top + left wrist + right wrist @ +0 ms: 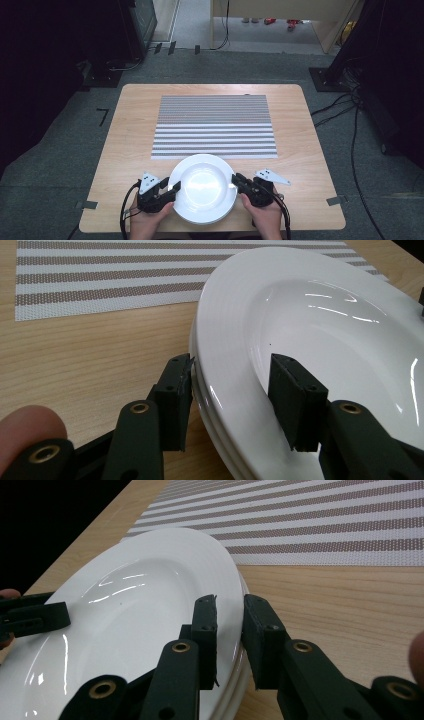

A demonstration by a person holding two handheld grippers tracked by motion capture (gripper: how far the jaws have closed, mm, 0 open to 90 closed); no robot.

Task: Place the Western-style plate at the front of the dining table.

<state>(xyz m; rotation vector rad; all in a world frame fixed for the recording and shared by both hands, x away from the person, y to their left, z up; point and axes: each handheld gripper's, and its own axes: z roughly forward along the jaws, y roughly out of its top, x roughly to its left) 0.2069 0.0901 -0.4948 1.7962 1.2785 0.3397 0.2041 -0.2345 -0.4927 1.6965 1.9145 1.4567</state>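
Observation:
A small stack of white plates [204,195] sits at the table's near edge, in front of a striped placemat [215,125]. My left gripper [172,190] is at the stack's left rim. In the left gripper view it [234,362] is open, one jaw outside the top plate [310,320] and the other over its well. My right gripper [236,180] is at the right rim. In the right gripper view it [230,601] is shut on the top plate's [130,610] rim, one jaw on top and one outside. The left gripper's jaw shows at the far side.
The wooden table [130,140] has bare strips left and right of the placemat [325,525]. Black cables [340,107] lie on the grey floor to the right, and dark equipment [137,25] stands at the back left. A person's hands hold both grippers at the table's near edge.

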